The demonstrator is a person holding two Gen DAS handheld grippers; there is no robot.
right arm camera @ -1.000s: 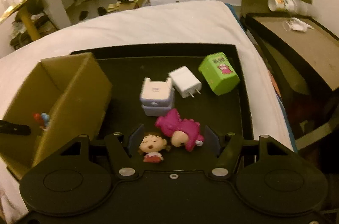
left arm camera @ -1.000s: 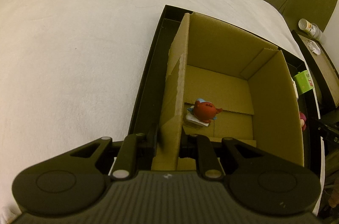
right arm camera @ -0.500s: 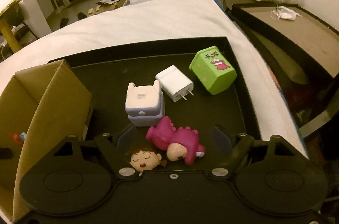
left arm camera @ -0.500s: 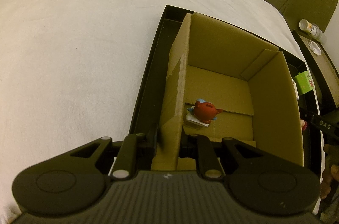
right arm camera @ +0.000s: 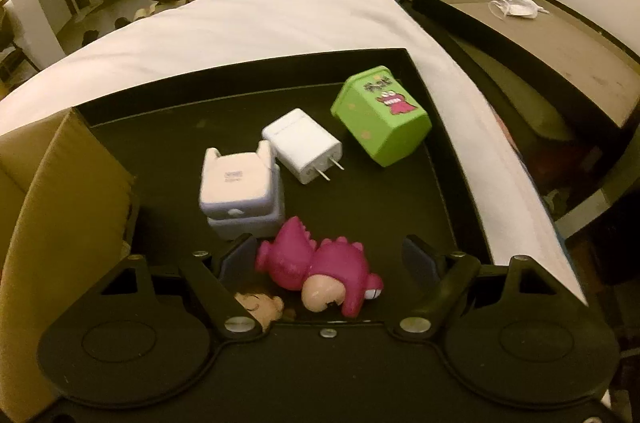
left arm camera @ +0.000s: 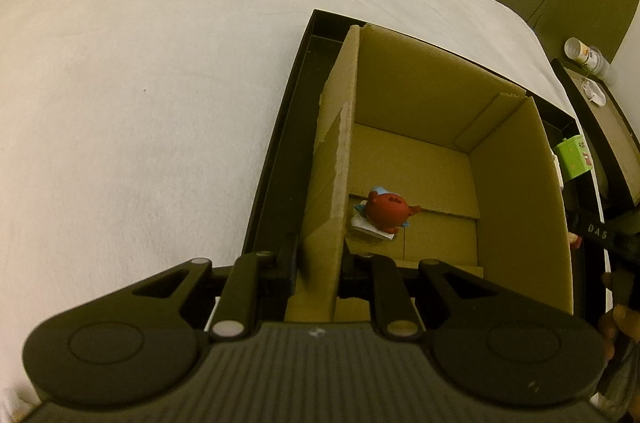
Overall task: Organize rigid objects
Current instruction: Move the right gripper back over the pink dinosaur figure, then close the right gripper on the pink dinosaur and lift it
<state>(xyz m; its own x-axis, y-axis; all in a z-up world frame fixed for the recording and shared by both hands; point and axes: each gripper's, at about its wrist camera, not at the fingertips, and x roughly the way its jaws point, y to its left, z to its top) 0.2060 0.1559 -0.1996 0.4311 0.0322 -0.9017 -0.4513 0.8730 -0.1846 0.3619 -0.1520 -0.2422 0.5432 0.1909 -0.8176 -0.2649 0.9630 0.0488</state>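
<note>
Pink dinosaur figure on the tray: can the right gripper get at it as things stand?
Probably yes. The right gripper is open, and the pink dinosaur figure lies between its fingers with nothing over it. The sleeping-face figure lies close beside it and could be caught too.

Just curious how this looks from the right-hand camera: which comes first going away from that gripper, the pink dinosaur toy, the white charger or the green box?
1. Pink dinosaur toy, lying between the open right gripper fingers.
2. White charger, mid-tray.
3. Green box, far right corner.
</note>
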